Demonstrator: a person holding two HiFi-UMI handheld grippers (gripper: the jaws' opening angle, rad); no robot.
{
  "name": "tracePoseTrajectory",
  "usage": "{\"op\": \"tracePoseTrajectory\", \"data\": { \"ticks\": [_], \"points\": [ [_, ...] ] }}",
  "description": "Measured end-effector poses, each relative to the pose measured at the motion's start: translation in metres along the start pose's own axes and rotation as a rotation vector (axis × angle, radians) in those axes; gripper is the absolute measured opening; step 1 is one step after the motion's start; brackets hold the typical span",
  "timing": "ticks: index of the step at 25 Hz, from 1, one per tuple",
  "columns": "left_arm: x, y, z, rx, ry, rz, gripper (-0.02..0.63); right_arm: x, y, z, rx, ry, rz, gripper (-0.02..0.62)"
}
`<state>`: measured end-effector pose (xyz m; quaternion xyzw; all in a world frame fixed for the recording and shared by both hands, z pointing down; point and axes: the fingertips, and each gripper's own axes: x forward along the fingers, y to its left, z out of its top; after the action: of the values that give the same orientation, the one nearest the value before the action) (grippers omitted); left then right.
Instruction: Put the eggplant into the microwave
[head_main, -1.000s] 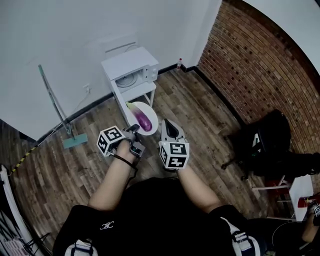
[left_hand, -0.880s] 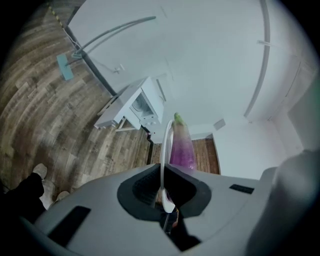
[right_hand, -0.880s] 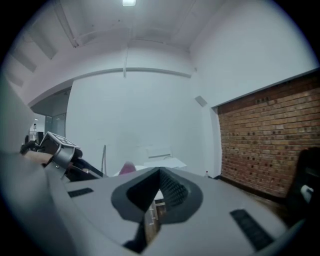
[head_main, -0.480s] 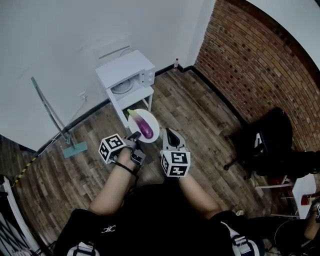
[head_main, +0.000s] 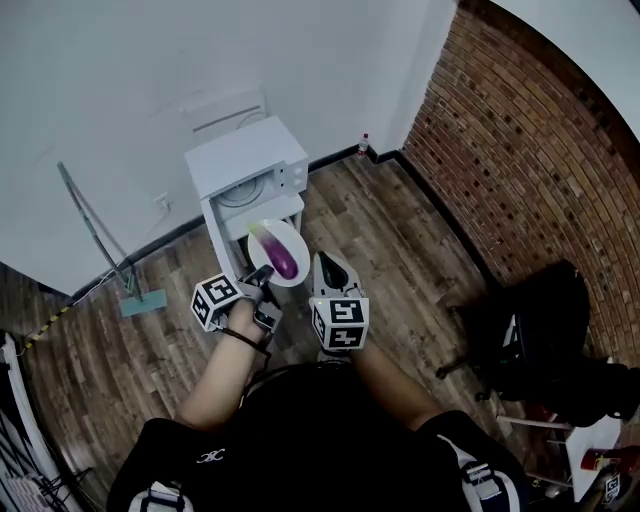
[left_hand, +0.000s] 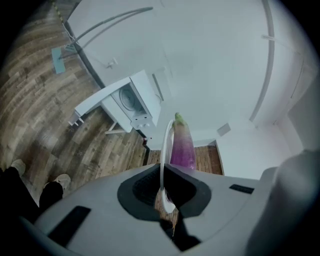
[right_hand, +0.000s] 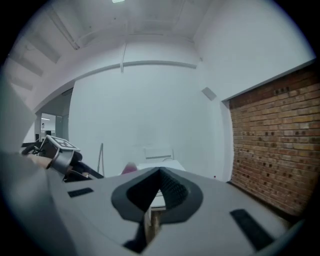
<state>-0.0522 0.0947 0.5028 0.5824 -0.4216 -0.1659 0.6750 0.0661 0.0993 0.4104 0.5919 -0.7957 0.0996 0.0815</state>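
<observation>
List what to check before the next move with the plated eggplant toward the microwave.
1. Left gripper clamped on the plate rim: ok.
2. Eggplant resting on the plate: ok.
3. Microwave door open, turntable in sight: ok.
4. Right gripper free, jaws together on nothing: ok.
5. Plate at the microwave opening: not ok; the left gripper view shows floor between them.
6. Cavity clear of other things: cannot tell, too small in every view.

Plate (head_main: 293, 240) with eggplant (head_main: 283, 258) has neared the microwave (head_main: 245, 160).
</observation>
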Motion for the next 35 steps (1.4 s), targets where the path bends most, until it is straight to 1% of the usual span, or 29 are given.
{"op": "tracePoseTrajectory", "data": {
  "ticks": [5,9,15,19,28,32,35],
  "points": [
    [0.049,-0.012,0.001,-0.044,-0.063,0.003,0.015,0.036,-0.044,0.013,-0.02,0.007,0.08,0.008],
    [0.077,-0.015,0.002,-0.066,-0.105,0.008,0.015,0.06,-0.07,0.014,-0.02,0.026,0.125,0.008],
    [0.101,-0.018,0.014,-0.077,-0.164,0.018,0.015,0.089,-0.086,0.01,-0.01,0.058,0.178,0.008],
    [0.114,-0.019,0.028,-0.082,-0.177,0.028,0.015,0.112,-0.089,0.014,-0.018,0.06,0.206,0.008],
    [0.167,-0.028,0.085,-0.089,-0.174,0.017,0.015,0.198,-0.097,0.033,-0.064,0.06,0.242,0.008],
    [0.193,-0.043,0.126,-0.089,-0.183,0.009,0.015,0.245,-0.099,0.05,-0.091,0.058,0.255,0.008],
    [0.211,-0.053,0.157,-0.069,-0.188,0.005,0.015,0.278,-0.096,0.061,-0.114,0.052,0.265,0.008]
  ]
}}
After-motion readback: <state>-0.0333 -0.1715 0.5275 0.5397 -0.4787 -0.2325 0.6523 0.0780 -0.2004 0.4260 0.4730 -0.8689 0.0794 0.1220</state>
